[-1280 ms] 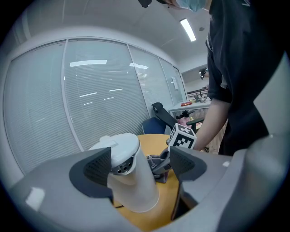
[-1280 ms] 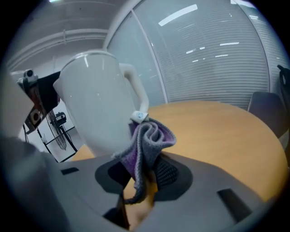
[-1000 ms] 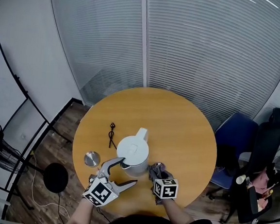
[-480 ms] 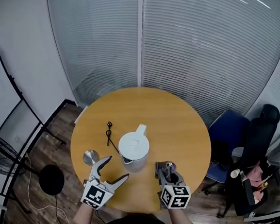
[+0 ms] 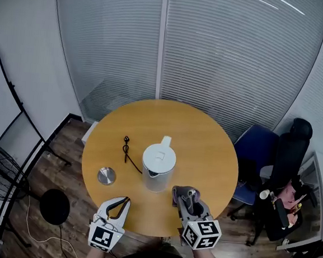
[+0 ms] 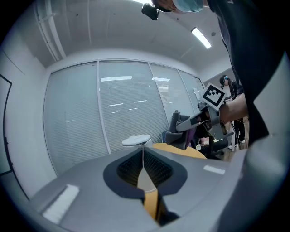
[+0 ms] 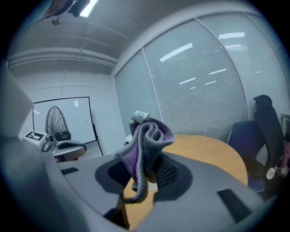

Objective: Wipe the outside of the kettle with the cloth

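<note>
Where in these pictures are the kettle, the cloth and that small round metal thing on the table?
kettle [image 5: 159,158], head view, on its white lid.
cloth [image 7: 146,142], right gripper view, on its bunched purple-grey fold.
round metal thing [image 5: 106,175], head view, on its middle.

No legible text, labels or numbers

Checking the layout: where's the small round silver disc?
Head view: the silver disc lies left of the white kettle, near the black cord, on the round wooden table.
</note>
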Demonstrator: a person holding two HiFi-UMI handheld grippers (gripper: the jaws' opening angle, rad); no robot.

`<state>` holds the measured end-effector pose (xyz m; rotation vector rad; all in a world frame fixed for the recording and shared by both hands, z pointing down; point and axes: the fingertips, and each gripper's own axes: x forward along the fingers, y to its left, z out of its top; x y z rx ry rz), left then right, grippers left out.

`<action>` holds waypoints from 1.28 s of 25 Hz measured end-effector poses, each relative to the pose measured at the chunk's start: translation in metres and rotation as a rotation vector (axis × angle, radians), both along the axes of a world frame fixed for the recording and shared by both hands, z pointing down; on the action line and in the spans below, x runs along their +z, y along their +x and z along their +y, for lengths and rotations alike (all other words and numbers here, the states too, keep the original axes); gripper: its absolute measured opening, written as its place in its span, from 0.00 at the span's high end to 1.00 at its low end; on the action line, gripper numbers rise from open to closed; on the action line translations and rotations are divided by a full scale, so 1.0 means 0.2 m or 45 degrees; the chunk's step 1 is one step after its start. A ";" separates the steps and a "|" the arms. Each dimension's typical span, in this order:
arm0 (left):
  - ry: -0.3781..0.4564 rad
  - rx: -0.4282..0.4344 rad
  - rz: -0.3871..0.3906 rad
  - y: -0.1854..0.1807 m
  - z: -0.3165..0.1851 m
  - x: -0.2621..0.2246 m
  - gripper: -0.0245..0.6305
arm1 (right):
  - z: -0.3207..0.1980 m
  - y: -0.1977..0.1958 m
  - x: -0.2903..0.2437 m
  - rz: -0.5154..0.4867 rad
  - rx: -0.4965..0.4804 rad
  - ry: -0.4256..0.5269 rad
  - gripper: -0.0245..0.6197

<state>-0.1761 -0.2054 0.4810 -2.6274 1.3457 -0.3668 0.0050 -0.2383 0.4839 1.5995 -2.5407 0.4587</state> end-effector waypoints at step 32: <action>-0.253 0.008 0.134 -0.24 0.52 0.27 0.95 | 0.55 -0.31 0.13 -0.052 -0.073 -0.118 0.78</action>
